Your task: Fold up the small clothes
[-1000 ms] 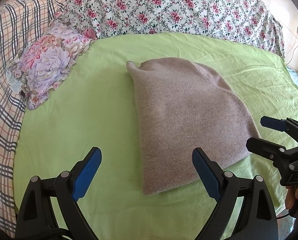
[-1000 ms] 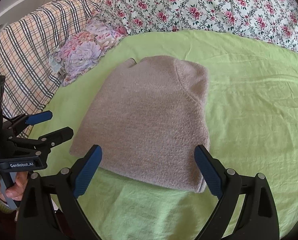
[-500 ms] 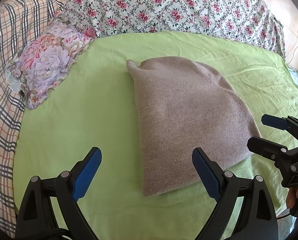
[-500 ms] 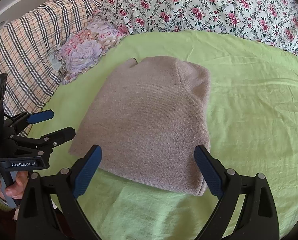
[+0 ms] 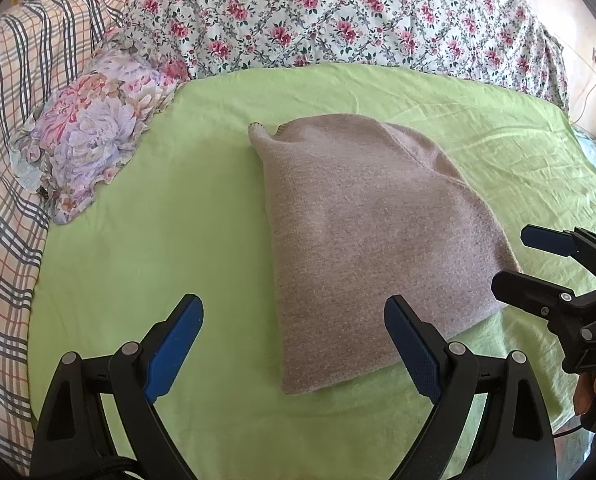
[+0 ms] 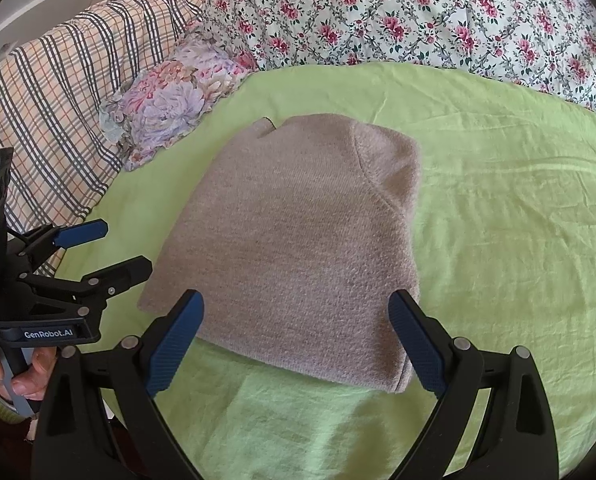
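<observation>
A grey-brown knitted garment (image 5: pixel 362 240) lies folded flat on the green bed sheet (image 5: pixel 157 240), and it also fills the middle of the right wrist view (image 6: pixel 298 248). My left gripper (image 5: pixel 293 332) hovers open just short of the garment's near left corner, nothing between its fingers. My right gripper (image 6: pixel 295 328) stands open above the garment's near edge, empty too. Each gripper shows in the other's view: the right gripper (image 5: pixel 514 260) at the garment's right corner, the left gripper (image 6: pixel 125 252) beside its left corner.
A floral quilt (image 5: pixel 338 16) is heaped along the back of the bed. A plaid blanket (image 5: pixel 1 160) lies at the left with a purple flowered pillow (image 5: pixel 93 128) beside it. A person's hand (image 6: pixel 21 376) holds the left gripper's handle.
Both grippers have stayed open and almost still; the views have only drifted slightly, and the garment has not moved.
</observation>
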`<state>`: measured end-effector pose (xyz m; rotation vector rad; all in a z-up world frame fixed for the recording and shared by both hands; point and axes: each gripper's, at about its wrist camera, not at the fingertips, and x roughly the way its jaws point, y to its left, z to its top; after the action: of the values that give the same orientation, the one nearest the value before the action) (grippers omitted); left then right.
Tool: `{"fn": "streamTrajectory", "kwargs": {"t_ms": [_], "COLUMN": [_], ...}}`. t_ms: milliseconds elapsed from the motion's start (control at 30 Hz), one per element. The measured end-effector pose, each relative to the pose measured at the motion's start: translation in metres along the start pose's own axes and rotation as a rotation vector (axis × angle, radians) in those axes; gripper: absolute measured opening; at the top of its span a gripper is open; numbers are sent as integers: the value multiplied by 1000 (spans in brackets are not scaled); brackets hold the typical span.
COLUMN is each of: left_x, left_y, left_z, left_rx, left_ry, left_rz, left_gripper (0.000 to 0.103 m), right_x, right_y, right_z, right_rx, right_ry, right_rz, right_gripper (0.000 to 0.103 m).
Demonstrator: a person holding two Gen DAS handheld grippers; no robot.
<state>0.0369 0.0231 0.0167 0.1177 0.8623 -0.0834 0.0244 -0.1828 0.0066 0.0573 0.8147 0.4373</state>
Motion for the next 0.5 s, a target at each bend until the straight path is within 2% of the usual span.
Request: {"fn": "streamTrajectory", "kwargs": {"t_ms": [500], "left_x": [2], "left_y": [-1], "left_z": [10], "left_rx": [-1], "left_ry": [-8], "left_rz": [-32], "left_gripper": [93], "right_x": [1], "right_y": [-4], "right_z": [13], "right_rx": [-9], "right_ry": [-14], "right_rz": [4], "right_gripper": [94]}}
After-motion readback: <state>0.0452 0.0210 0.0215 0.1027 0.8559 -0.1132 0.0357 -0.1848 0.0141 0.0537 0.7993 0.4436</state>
